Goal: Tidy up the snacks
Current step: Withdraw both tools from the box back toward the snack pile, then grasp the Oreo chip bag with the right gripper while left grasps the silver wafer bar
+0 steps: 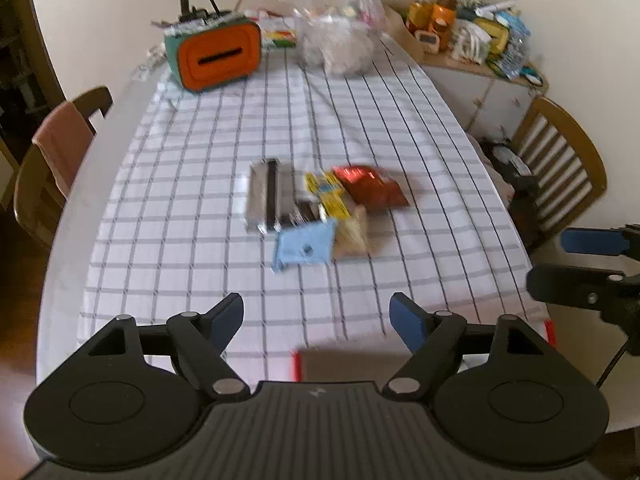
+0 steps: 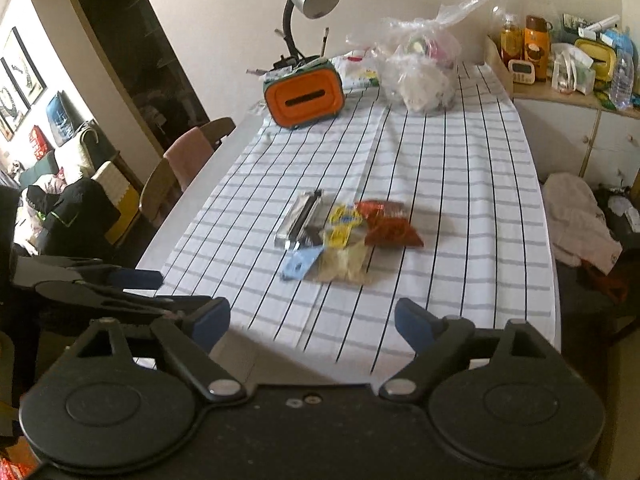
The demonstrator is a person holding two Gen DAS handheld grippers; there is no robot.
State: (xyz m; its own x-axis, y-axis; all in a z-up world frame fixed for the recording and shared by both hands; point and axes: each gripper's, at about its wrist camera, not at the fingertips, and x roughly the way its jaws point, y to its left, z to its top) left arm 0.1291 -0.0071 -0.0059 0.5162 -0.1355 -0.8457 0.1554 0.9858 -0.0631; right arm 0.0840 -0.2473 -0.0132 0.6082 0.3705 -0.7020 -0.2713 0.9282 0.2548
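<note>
While both hover wide open and empty above the near edge of the checked-cloth bench (image 1: 200,168), the left hand-held gripper (image 1: 316,316) and right hand-held gripper (image 2: 312,320) face a small heap of snack packets ahead: a silver-and-black foil pack (image 1: 262,196), a yellow wrapper (image 1: 326,194), a red crinkly bag (image 1: 370,186), a pale blue packet (image 1: 304,246). Heaped touching, they likely await sorting.

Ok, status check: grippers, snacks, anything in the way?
Left gripper open, empty. Right gripper open, empty. Snack pile mid-tablecloth, untouched, packets overlapping. Path to pile clear; orange box and plastic bag far behind it.
</note>
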